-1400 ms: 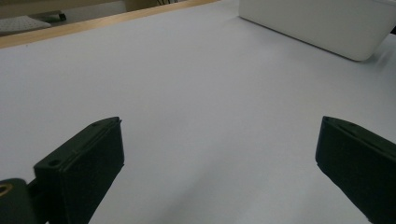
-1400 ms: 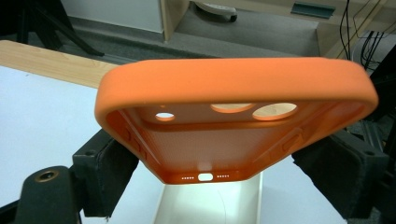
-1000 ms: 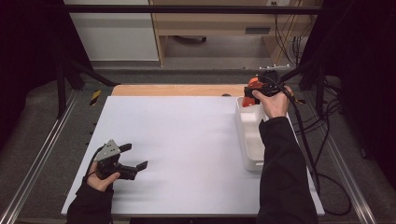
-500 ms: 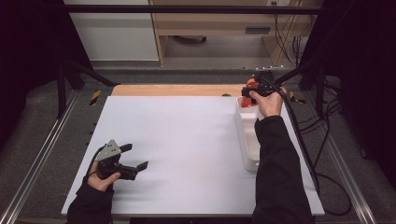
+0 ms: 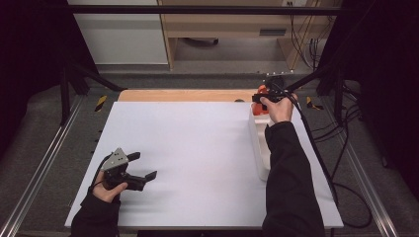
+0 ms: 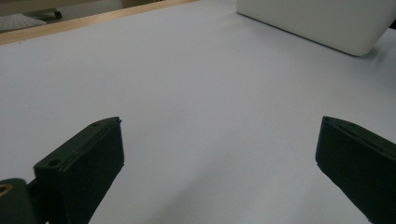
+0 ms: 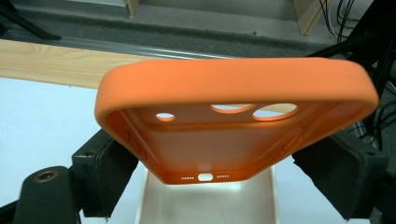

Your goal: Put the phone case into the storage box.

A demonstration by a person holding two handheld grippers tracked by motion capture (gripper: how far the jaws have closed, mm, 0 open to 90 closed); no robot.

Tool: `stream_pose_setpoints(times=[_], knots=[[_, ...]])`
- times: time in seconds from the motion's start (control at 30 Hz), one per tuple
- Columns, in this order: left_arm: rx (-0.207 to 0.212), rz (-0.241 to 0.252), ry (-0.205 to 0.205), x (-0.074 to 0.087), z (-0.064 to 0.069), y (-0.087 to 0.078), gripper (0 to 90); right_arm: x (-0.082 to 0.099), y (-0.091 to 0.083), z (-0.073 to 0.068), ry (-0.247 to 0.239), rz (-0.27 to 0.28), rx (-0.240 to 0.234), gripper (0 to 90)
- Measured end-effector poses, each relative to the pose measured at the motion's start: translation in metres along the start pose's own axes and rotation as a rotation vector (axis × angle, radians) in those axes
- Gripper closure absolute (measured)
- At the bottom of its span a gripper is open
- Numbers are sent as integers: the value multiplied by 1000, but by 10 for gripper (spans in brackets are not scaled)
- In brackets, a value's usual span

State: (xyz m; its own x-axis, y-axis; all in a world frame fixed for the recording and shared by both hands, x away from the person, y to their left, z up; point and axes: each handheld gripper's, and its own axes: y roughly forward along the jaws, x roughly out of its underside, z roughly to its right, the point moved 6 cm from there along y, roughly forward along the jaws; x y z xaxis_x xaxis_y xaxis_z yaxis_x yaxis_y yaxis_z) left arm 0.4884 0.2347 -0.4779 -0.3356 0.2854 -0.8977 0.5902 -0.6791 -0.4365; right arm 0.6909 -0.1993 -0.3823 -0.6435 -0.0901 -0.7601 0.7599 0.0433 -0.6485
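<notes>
In the high view, a white tabletop is lying between metal rails and dark curtains. In the left gripper view, the left gripper is hovering, jaws spread. In the right gripper view, the right gripper is pinching a soft orange silicone phone case over a white rectangular plastic tray.

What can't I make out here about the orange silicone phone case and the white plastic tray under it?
- High view: the orange silicone phone case is mostly hidden by the right hand and right gripper.
- High view: the white plastic tray interior is covered by the sleeve.
- Right gripper view: the case hides the tray's far end.
- Left gripper view: the tray is cut off by the top edge.
</notes>
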Motion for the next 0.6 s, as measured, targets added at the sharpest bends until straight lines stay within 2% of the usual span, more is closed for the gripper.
stream_pose_setpoints(times=[0.3,0.6], knots=[[2,-2,2,0,0,0,8,7,13,1,13,-49,15,155],[4,-4,1,1,0,1,8,11,22,-1,21,-73,27,155]])
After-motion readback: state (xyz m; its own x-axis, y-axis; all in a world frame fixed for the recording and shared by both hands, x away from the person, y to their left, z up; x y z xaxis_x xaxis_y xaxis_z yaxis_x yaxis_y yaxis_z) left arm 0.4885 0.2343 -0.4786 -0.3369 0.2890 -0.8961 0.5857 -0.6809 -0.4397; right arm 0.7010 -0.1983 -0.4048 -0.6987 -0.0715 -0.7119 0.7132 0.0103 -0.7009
